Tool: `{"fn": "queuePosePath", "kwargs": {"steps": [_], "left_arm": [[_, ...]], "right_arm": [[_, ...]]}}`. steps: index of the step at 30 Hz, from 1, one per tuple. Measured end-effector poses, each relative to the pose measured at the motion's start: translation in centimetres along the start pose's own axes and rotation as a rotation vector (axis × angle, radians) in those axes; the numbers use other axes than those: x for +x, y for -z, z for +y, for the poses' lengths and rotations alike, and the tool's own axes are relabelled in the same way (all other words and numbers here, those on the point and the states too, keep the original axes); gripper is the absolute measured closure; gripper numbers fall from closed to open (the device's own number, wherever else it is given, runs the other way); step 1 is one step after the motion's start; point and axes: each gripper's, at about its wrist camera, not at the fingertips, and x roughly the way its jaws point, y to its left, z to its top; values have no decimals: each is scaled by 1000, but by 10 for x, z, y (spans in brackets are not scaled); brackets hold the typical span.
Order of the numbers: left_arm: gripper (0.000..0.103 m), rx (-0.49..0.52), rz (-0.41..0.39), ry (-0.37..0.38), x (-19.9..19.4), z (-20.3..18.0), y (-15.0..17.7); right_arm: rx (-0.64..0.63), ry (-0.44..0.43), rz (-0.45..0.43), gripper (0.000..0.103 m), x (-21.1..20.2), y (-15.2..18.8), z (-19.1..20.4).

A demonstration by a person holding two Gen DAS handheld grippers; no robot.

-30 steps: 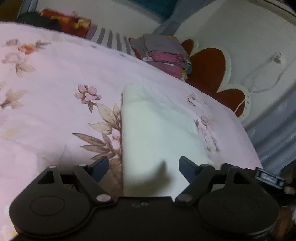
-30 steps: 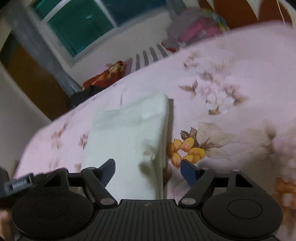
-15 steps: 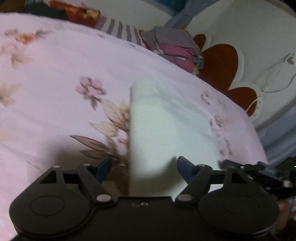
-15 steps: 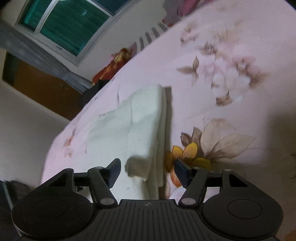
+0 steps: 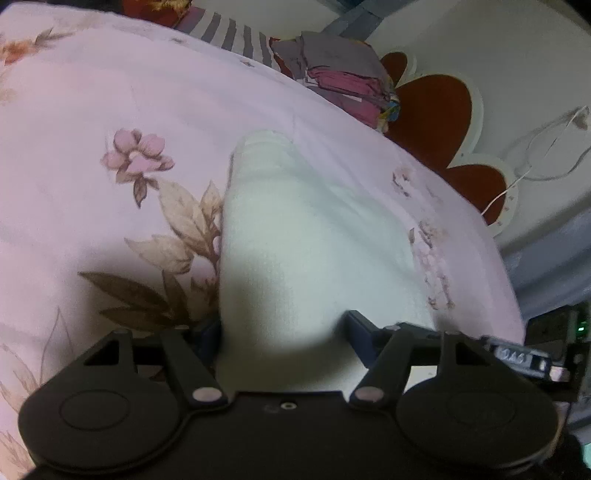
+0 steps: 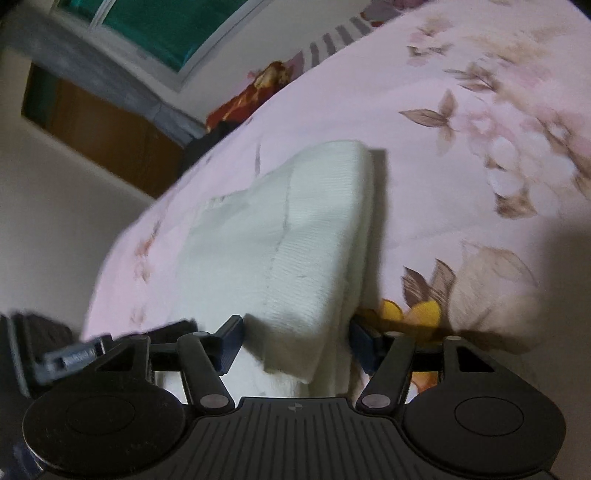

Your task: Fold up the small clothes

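1. Left wrist view: the left gripper (image 5: 284, 328) sits low over the near end of a folded white garment (image 5: 306, 240) lying on the pink flowered bedsheet (image 5: 110, 92). Its jaws are closing, cloth between them; the left pad looks right against the cloth edge, the right one not clearly touching.
2. A pile of folded clothes (image 5: 340, 81) sits at the far end of the bed, beside a red flower-shaped headboard (image 5: 432, 110).
3. Right wrist view: the right gripper (image 6: 295, 336) is closing around the garment's (image 6: 280, 236) thick folded corner, half-wide, with the pads just beside the fabric.
4. A window (image 6: 166, 29) shows top left.
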Motion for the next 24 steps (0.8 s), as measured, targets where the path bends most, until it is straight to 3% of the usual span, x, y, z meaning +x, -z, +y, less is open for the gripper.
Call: {"fn": "queuePosePath", "kwargs": {"steps": [1,2,3,6,12,16,24], "left_arm": [[41,15,-2,-1,1,-4,0],[52,42,-9,-14,2,-8,0],[60,68,-12,-26,3,-11,1],[66,137,-33,-43,-6,-22,2],[67,202,-89,-33,-42,-26,3],[67,232,-123,-44,-79,-15,2],[66,204,-148,-122,-162,60,10]], "right_arm": [[-28,27,6,57,2,1,6],[-44,44,4,66,2,1,11],[-55,50,-3,69,2,3,15],[-124,106,-37,71,-5,10,35],[-207,156,-96,72,-19,19,79],[-244,158,-116,72,-7,24,121],[-290,95,-93,72,58,57,215]]}}
